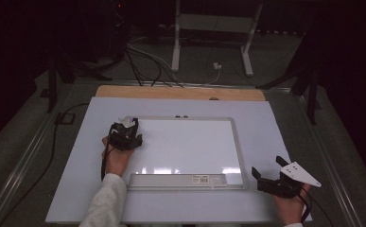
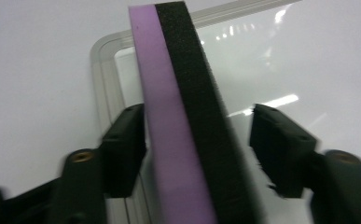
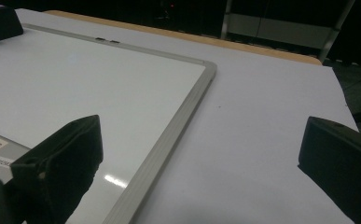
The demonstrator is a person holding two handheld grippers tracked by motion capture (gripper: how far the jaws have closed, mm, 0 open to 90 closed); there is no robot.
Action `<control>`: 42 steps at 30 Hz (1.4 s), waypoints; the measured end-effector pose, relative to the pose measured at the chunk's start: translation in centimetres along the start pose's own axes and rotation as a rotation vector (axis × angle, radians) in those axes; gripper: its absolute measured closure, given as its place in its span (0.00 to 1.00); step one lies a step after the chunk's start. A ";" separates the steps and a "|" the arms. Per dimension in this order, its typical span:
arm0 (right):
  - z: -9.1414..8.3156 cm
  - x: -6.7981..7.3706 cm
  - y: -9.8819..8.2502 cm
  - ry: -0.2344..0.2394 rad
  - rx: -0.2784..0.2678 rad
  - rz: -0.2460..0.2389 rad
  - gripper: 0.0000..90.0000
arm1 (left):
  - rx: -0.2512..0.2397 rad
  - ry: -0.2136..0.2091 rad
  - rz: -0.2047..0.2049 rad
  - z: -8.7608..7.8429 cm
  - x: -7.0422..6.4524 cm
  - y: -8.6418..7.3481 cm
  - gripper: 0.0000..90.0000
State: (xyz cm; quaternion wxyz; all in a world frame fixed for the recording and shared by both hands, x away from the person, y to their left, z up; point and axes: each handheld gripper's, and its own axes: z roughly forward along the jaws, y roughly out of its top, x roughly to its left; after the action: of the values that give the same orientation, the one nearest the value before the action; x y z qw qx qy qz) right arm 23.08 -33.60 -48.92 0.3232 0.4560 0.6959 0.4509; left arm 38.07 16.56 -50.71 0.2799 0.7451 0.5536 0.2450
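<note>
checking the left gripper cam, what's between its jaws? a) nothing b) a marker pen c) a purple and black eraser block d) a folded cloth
c: in the left gripper view a block with a purple side and a black felt side stands between the left gripper jaws, over the whiteboard corner.

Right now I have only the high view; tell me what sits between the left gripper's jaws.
Observer: A purple-and-black eraser sits between the jaws of the left gripper, over a corner of the whiteboard.
Operator: Report the grip.
Observer: One jaw touches the purple side; a gap shows between the other jaw and the black felt.
Operator: Check the right gripper.
Observer: The right gripper is wide open with nothing between its jaws, above the table beside the whiteboard's frame.
</note>
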 end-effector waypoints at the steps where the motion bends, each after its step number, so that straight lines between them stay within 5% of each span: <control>1: 0.0 0.0 0.0 -0.001 0.000 0.000 0.00 | 0.000 0.016 -0.016 0.0 0.1 0.0 0.56; 5: 0.0 0.0 0.0 0.000 -0.001 0.001 0.00 | -0.008 0.057 -0.065 0.1 0.2 0.1 0.69; 14: -0.2 0.0 0.0 -0.002 -0.003 0.005 0.00 | -0.027 0.121 -0.167 1.0 0.2 0.7 0.71; 22: -0.2 0.0 0.0 -0.002 -0.003 0.004 0.00 | -0.028 0.148 -0.200 1.5 0.1 1.1 0.71; 25: -0.2 0.0 0.0 0.000 -0.006 0.003 0.00 | -0.034 0.135 -0.220 1.4 0.4 1.0 0.61; 28: -0.2 -0.1 0.0 0.001 -0.006 0.005 0.00 | -0.095 0.089 -0.224 0.5 0.9 1.0 0.48; 34: -0.2 0.1 0.1 0.006 -0.006 0.000 0.00 | -0.171 -0.016 -0.172 -1.9 1.4 1.2 0.21; 42: -0.2 0.3 0.1 0.014 -0.012 -0.003 0.00 | -0.242 -0.065 -0.100 -5.2 2.1 0.8 0.08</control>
State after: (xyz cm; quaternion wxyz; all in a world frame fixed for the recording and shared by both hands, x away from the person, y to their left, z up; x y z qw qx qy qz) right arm 22.87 -33.38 -48.76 0.3218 0.4498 0.6962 0.4576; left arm 35.65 19.21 -46.31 0.3975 0.6847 0.5472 0.2713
